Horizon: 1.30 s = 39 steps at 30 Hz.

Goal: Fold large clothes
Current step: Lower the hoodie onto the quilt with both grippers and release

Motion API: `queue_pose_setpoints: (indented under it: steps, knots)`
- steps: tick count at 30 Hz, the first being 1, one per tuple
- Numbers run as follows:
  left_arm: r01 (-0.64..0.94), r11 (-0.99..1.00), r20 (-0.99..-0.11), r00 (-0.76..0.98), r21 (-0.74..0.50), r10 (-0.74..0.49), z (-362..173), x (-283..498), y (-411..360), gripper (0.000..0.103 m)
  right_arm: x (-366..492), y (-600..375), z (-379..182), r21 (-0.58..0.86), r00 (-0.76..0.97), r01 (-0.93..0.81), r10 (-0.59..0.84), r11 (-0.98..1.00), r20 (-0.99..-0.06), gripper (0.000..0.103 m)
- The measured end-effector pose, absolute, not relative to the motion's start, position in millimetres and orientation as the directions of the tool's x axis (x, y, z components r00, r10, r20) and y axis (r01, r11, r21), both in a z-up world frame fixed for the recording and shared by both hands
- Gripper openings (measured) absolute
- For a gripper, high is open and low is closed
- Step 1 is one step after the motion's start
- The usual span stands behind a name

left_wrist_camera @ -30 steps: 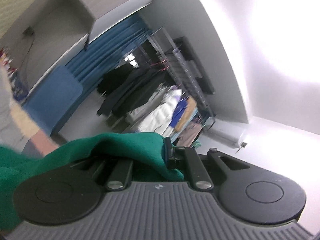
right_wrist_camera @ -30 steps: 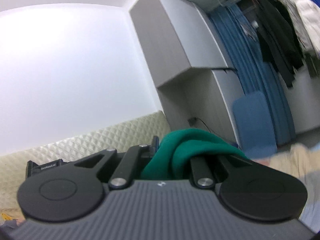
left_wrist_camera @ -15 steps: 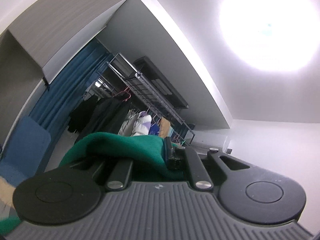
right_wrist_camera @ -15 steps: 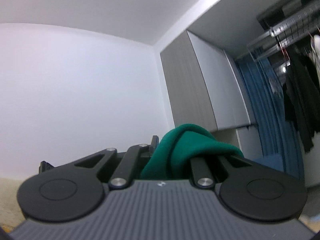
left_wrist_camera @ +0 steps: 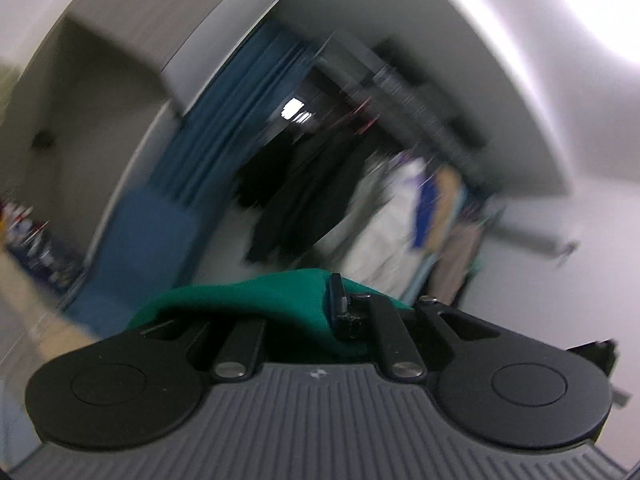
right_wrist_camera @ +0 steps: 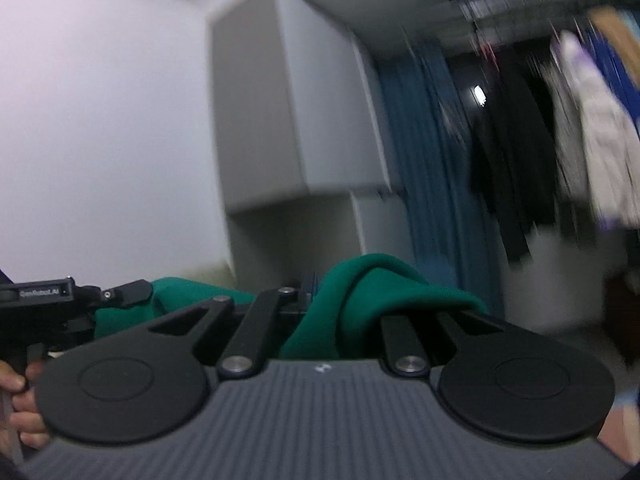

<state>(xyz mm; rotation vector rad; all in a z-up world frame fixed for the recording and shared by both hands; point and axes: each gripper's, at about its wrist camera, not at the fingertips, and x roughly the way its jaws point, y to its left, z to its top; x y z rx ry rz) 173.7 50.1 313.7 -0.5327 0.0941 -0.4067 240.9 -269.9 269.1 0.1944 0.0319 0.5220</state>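
A dark green garment (left_wrist_camera: pixel 260 292) is bunched over the fingers of my left gripper (left_wrist_camera: pixel 320 308), which is shut on a fold of it. In the right wrist view the same green cloth (right_wrist_camera: pixel 376 280) humps up between the fingers of my right gripper (right_wrist_camera: pixel 332 304), which is shut on it too. My left gripper (right_wrist_camera: pixel 120 296) shows at the left edge of that view, level with the right one, with green cloth stretched between them. A hand (right_wrist_camera: pixel 20 392) holds its grip. The rest of the garment hangs out of sight below.
Ahead stands a grey wardrobe (right_wrist_camera: pixel 288 120) beside a blue curtain (right_wrist_camera: pixel 424 152). A clothes rail carries dark coats (left_wrist_camera: pixel 304 196) and pale garments (left_wrist_camera: pixel 392 216). A blue panel (left_wrist_camera: pixel 132 240) leans by the curtain. Both views are blurred.
Both grippers have risen and swung with the green cloth still pinched. The views dropped from the ceiling to the wardrobe and rail. The left gripper has come into the right wrist view.
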Motion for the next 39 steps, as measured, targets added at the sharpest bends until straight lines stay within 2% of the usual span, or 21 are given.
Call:
queue_pose_setpoints:
  steps: [9,17,23,27,29,30,31,32,34,39]
  knots:
    - [0.153,0.816,-0.259,0.902,-0.558,-0.346,121.8,397.3,66.5,0.011,412.8,-237.9,86.2,0.215,0.884,-0.349,0.397,0.912,-0.249,0.014]
    - [0.048,0.836,-0.451,0.824,-0.546,-0.342,-47.6,539.5,78.0,0.012,510.3,-210.8,-64.4,0.161,0.851,-0.284,0.326,0.945,-0.411,0.014]
    - [-0.017,0.829,-0.526,0.78,-0.559,-0.339,-120.7,600.2,93.1,0.012,527.2,-200.0,-110.2,0.165,0.813,-0.283,0.328,0.945,-0.481,0.015]
    - [-0.03,0.841,-0.559,0.76,-0.54,-0.332,-119.6,599.3,94.2,0.024,531.4,-198.4,-109.7,0.201,0.803,-0.277,0.341,0.94,-0.489,0.015]
    - [-0.022,0.853,-0.574,0.749,-0.522,-0.332,-110.5,591.7,91.5,0.042,529.0,-200.6,-107.9,0.219,0.803,-0.274,0.348,0.937,-0.485,0.019]
    - [-0.021,0.857,-0.582,0.743,-0.514,-0.331,-109.5,590.2,90.7,0.059,525.2,-200.6,-104.6,0.229,0.801,-0.272,0.352,0.935,-0.484,0.025]
    - [-0.023,0.861,-0.587,0.74,-0.509,-0.328,-102.1,581.5,88.5,0.064,521.2,-204.1,-103.9,0.235,0.8,-0.271,0.354,0.933,-0.484,0.032]
    - [-0.024,0.865,-0.589,0.742,-0.502,-0.321,-96.4,572.5,86.7,0.064,517.1,-203.7,-101.5,0.239,0.799,-0.272,0.358,0.932,-0.484,0.037]
    - [-0.022,0.873,-0.597,0.738,-0.488,-0.314,-78.0,544.5,78.6,0.065,507.1,-202.1,-98.5,0.238,0.797,-0.283,0.366,0.929,-0.481,0.055]
    - [-0.02,0.897,-0.589,0.761,-0.442,-0.273,-48.7,481.2,69.1,0.066,459.8,-206.0,-76.8,0.214,0.815,-0.298,0.365,0.93,-0.451,0.057]
